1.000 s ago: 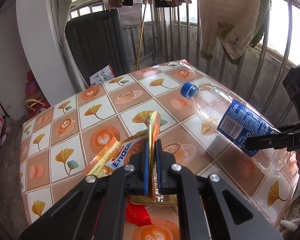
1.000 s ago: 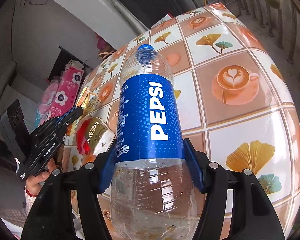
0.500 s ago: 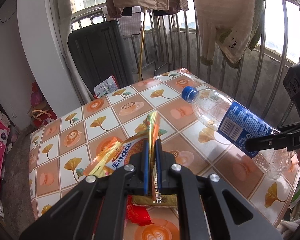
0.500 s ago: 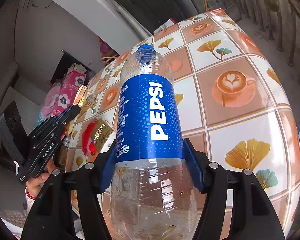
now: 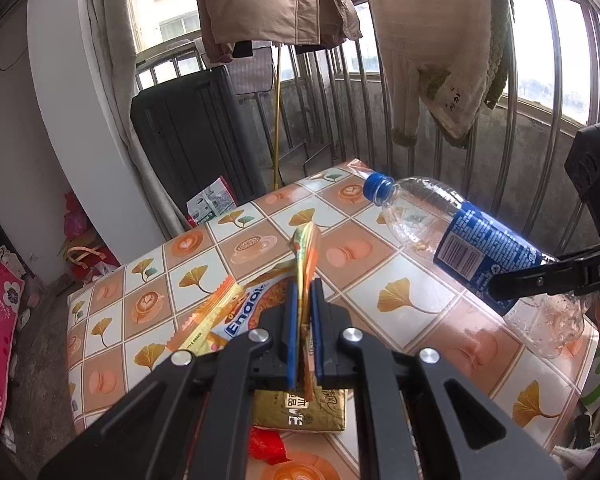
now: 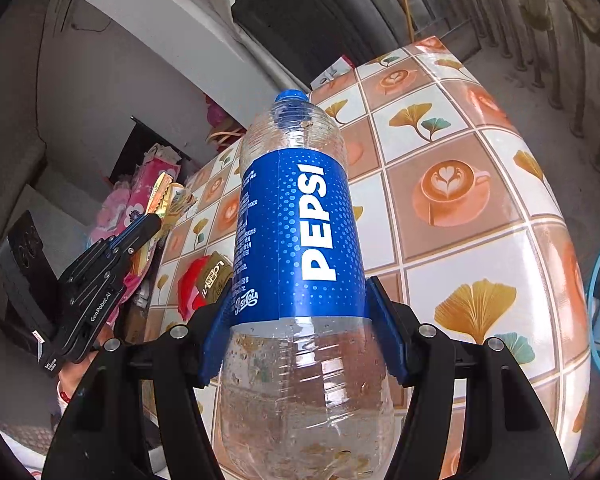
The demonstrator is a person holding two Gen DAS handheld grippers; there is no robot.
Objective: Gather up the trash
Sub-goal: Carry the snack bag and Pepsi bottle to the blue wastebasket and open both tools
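The left gripper [image 5: 303, 312] pinches a thin wrapper [image 5: 306, 254] above the table [image 6: 472, 240], the right gripper [image 6: 300, 340] squeezes the empty bottle [image 6: 296, 232], so carry both gently and keep squeezing.

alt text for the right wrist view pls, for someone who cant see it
The right gripper clamps an empty Pepsi bottle, blue cap away from the camera, above a tiled-pattern table. At left, the left gripper pinches snack wrappers.
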